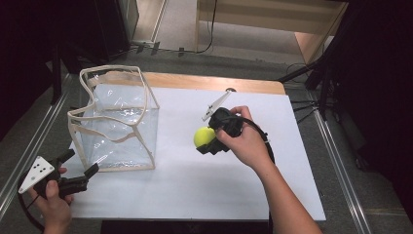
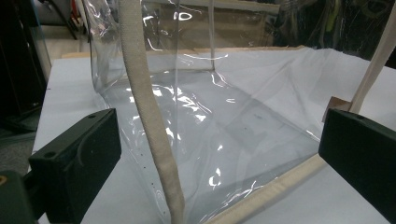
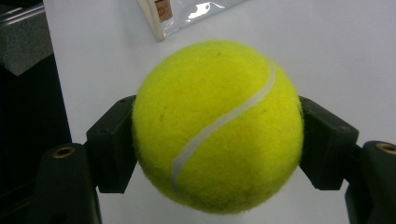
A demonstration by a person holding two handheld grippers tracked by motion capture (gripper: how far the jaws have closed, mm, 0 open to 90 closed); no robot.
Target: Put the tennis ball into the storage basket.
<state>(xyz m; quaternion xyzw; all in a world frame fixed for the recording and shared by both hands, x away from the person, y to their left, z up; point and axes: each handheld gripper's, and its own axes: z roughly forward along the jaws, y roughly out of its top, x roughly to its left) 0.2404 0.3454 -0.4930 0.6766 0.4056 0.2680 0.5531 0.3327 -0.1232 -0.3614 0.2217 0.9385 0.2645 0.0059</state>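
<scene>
Roughly at the middle of the white tabletop, a little toward its right edge, the right gripper has its two black jaws closed against opposite sides of a yellow-green tennis ball, and the right hand wraps the gripper body from behind. In the right gripper view the tennis ball sits squarely between the jaws, its white seam curving across the felt, with the white surface behind it and a corner of the clear bag showing at the top edge. That clear bag stands upright near the tabletop's left edge, toward the far-left corner, its mouth open upward and its cream fabric trim running along the rim and the bottom edges; two cream handle straps loop above the rim. The ball and the bag are well apart. At the near-left corner the left gripper is held in the left hand, its jaws spread wide with nothing between them, pointing toward the bag's near bottom corner and close to it, though whether they touch it cannot be told. In the left gripper view the jaws stand far apart at either side, and the bag's transparent wall and one cream strap lie just ahead of them.
</scene>
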